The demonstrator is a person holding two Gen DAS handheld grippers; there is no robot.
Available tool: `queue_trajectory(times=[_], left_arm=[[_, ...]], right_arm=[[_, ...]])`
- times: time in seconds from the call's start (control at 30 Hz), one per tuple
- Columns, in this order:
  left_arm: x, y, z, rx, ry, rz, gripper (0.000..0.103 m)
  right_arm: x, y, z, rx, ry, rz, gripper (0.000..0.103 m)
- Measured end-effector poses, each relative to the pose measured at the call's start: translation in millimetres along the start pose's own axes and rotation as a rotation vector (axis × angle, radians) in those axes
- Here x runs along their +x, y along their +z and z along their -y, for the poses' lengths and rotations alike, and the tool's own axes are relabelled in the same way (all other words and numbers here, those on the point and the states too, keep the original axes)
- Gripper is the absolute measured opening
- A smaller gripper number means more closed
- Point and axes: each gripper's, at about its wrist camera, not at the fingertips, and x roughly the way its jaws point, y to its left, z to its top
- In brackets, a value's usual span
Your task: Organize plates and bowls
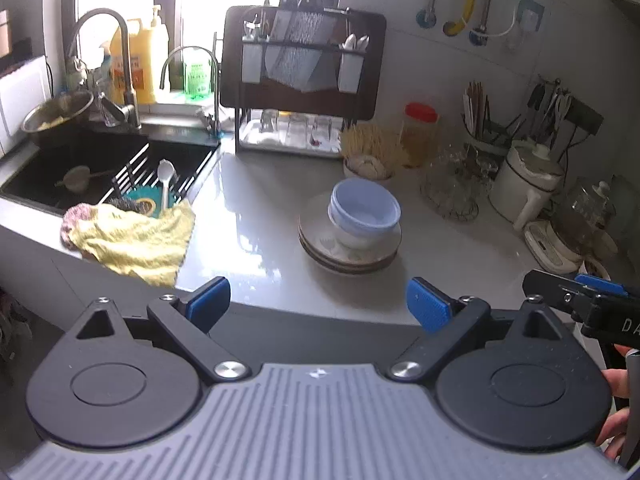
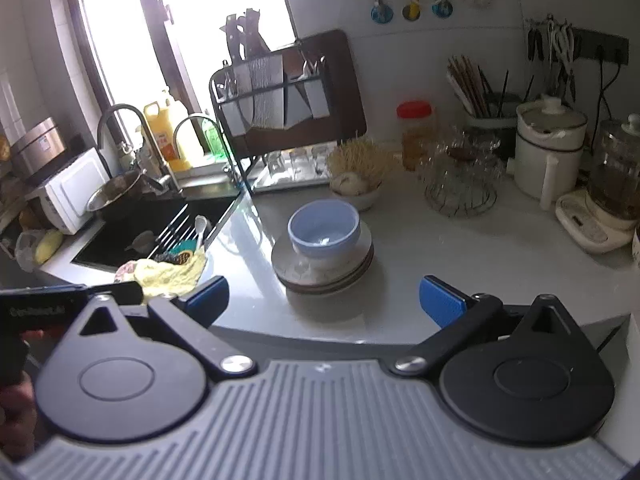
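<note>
Straight ahead on the counter [image 2: 460, 272] — beyond both my wide, empty grippers — bowls [image 2: 324, 232] sit stacked on plates [image 2: 320, 276], nearer my right gripper [image 2: 324, 300] than my left gripper [image 1: 318, 300].

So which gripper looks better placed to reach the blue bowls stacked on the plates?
Neither clearly. Left gripper and right gripper are both open, empty and short of the light blue bowls on the beige plates; the stack sits about centred ahead of each.

Each gripper, the left gripper [image 1: 318, 304] and the right gripper [image 2: 324, 300], has a ribbed grey base, two black rounded housings with round caps, black jointed arms fixed with silver screws, and blue textured pads [image 1: 426, 306]. White lettering marks the black handle bodies.
</note>
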Motion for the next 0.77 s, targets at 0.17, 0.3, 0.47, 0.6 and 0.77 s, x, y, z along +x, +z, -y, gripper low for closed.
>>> queue_trajectory(times=[0.17, 0.3, 0.47, 0.6, 0.77], left_arm=[[3, -7, -3, 0.005, -0.007, -0.017, 0.097], [2, -7, -4, 0.019, -0.006, -0.015, 0.097], [1, -6, -4, 0.030, -0.014, -0.016, 0.097], [-3, -8, -2, 0.031, -0.010, -0.013, 0.097], [-1, -13, -1, 0.033, -0.011, -0.033, 0.097]], right_arm=[[-2, -4, -3, -0.002, -0.015, -0.004, 0.103], [-4, -5, -5, -0.007, -0.028, 0.003, 0.103], [-6, -5, -5, -0.005, -0.026, 0.002, 0.103], [-7, -6, -6, -0.009, -0.020, 0.004, 0.103], [-6, -12, -6, -0.009, -0.031, -0.011, 0.103]])
